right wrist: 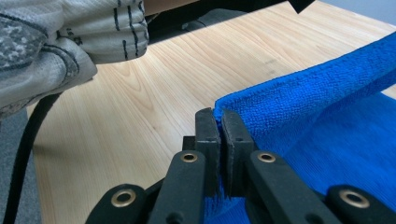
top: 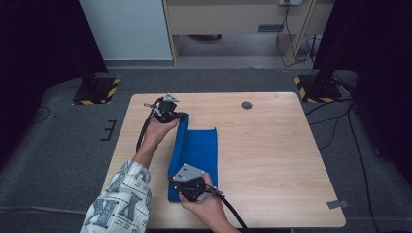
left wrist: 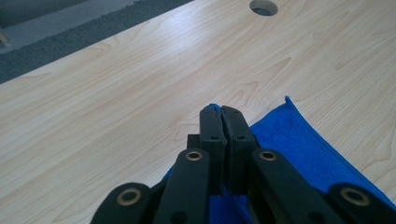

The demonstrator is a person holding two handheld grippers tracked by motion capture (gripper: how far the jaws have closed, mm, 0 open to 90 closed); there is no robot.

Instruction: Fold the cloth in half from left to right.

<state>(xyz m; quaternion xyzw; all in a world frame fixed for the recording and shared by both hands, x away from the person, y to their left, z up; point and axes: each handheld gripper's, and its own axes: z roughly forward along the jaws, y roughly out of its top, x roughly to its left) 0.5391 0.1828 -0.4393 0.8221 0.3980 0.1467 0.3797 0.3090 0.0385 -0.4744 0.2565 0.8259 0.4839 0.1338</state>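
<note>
A: Start nearest, at the bottom of the high view. What does the right tool (top: 182, 184) have?

B: Its jaws are pinched tight on the near corner of the blue cloth (top: 200, 150). In the right gripper view the cloth's edge (right wrist: 299, 107) sits clamped between the pads, with the fabric sagging away to the right of the frame.

A: And farther up?

B: The left tool (top: 182, 116), left of centre in the high view, is likewise clamped on the far corner. The left gripper view shows a sliver of blue at the tips (left wrist: 219, 112) and the rest of the cloth (left wrist: 299, 144) lying at lower right.

A: So where is the cloth overall?

B: On the wooden surface (top: 272, 160), left of its middle. Its left edge is lifted between the two tools while the rest lies flat.

A: How would it handle?

B: Judging by the nap and the droop, it is light, soft and limp, probably microfibre. It will not break or slip much, but it holds no shape, so corners are the sensible places to grip, keeping the edge taut between them.
</note>
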